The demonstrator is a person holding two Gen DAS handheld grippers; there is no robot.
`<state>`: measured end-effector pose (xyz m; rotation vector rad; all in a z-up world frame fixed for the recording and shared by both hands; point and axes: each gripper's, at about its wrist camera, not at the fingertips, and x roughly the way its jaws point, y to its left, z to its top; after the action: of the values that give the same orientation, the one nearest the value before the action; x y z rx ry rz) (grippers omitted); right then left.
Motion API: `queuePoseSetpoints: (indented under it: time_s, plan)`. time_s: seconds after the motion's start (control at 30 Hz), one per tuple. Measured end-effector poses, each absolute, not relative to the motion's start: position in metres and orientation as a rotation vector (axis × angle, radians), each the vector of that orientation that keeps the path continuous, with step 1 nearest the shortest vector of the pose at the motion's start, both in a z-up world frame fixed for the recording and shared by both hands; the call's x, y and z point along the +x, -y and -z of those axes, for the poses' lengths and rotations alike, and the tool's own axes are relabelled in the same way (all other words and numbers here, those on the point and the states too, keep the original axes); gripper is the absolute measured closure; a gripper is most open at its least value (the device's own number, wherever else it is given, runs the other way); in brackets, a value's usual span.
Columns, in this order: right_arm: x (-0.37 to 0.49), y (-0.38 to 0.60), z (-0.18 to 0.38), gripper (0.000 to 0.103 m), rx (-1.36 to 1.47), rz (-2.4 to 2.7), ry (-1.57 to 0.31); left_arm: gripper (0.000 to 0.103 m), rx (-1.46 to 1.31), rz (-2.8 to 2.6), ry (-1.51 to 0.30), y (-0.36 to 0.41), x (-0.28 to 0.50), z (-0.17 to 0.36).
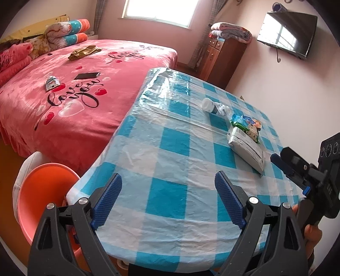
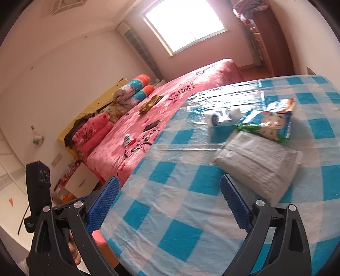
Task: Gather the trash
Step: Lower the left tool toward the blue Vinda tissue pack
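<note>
Both cameras sit low at the near edge of the checked table (image 1: 170, 148), each looking forward between its own blue fingers across the cloth. The left wrist view faces the far edge and the window (image 1: 159, 10), with the bed (image 1: 74, 85) off the table's left edge. The right wrist view is tilted, nearer the white packet (image 2: 259, 161) by the right edge. Both views share the tabletop, its litter, the bed and window.
</note>
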<state>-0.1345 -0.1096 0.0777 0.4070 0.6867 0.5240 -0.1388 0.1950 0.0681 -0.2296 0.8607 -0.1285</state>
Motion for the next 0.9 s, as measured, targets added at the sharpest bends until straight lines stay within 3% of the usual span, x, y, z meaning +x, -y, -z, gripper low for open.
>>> queuePoseSetpoints:
  time_s: [0.9]
  plan:
    - [-0.103,0.239,-0.039,0.008,0.594,-0.332,-0.652,0.013,-0.079,0.210,-0.877,-0.094,-0.079,-0.077]
